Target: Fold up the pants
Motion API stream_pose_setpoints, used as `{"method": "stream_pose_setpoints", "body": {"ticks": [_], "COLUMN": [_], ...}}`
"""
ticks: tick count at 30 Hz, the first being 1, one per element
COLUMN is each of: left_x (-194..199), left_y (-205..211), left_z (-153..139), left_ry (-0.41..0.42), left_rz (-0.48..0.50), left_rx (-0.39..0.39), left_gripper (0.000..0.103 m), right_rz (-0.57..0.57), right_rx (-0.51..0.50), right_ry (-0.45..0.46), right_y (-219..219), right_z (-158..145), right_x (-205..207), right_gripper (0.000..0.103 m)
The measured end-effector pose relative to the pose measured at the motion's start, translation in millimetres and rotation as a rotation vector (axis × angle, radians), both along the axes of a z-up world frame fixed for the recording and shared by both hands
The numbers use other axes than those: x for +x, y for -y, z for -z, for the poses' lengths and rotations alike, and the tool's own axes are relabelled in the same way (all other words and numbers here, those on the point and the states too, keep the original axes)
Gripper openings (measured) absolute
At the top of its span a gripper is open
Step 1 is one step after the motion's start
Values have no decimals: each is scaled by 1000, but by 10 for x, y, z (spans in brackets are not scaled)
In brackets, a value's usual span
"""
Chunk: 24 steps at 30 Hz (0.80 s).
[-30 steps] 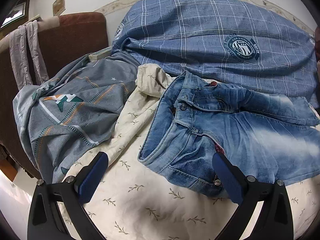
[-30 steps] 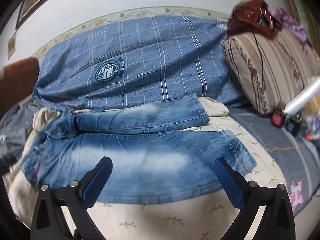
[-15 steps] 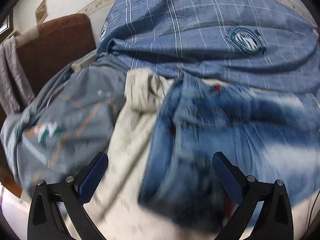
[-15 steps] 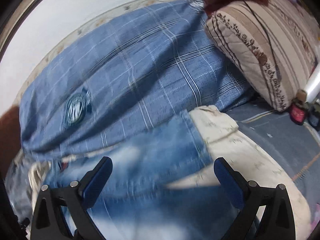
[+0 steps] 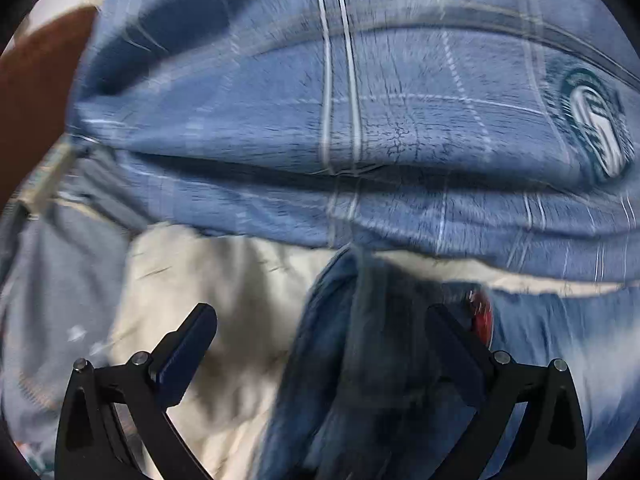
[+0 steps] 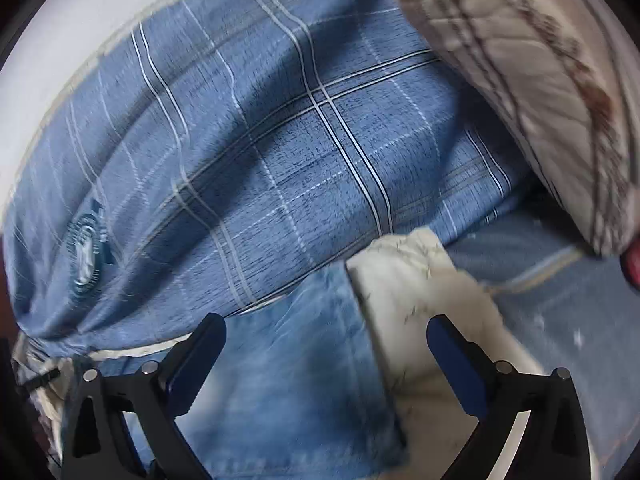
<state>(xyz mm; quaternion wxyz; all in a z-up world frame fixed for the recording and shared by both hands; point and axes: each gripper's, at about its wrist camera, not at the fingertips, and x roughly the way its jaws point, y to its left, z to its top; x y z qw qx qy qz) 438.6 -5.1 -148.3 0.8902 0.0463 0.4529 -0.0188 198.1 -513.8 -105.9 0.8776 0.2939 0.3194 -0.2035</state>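
jeans point(image 5: 384, 380) waist motion-blurred | leg hem point(image 6: 384, 432) cut off at bottom edge

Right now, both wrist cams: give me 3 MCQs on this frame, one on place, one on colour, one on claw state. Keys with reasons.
1. Place: in the right wrist view, what lies between the right claw fingers?
A. The striped pillow
B. The hem end of a jeans leg, beside the cream sheet
C. A brown chair

2. Colour: the plaid blanket behind the jeans is mostly
A. Red
B. Green
C. Blue with pale lines

3. State: the left claw is
A. Open, with denim between its fingers but not pinched
B. Shut on the sheet
C. Out of view

Key: 1 B, the leg's edge meets the cream sheet inside the finger gap, while the striped pillow sits far at upper right. 2 C, blue cloth crossed by light stripes fills both views. 3 A, both fingers stand wide apart over the jeans.
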Motion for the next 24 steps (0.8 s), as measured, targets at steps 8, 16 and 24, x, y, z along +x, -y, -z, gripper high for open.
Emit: {"method": "stream_pose_setpoints", "body": {"ticks": [8, 16, 24], "left_x": [362, 428, 380], "left_y": [280, 195, 180], "left_z": [360, 487, 492], "left_ry": [-102, -138, -183], "left_rz": [84, 76, 75], "left_rx": [-55, -162, -206], "left_gripper": [80, 39, 72], "right_rz": [-36, -66, -62], "right_rx": [14, 14, 115], "right_ry": [-26, -71, -70], "right_y": [277, 310, 522], "right_z": [-10, 119, 194], "right_x": [405, 515, 475], "right_gripper": [97, 71, 71]}}
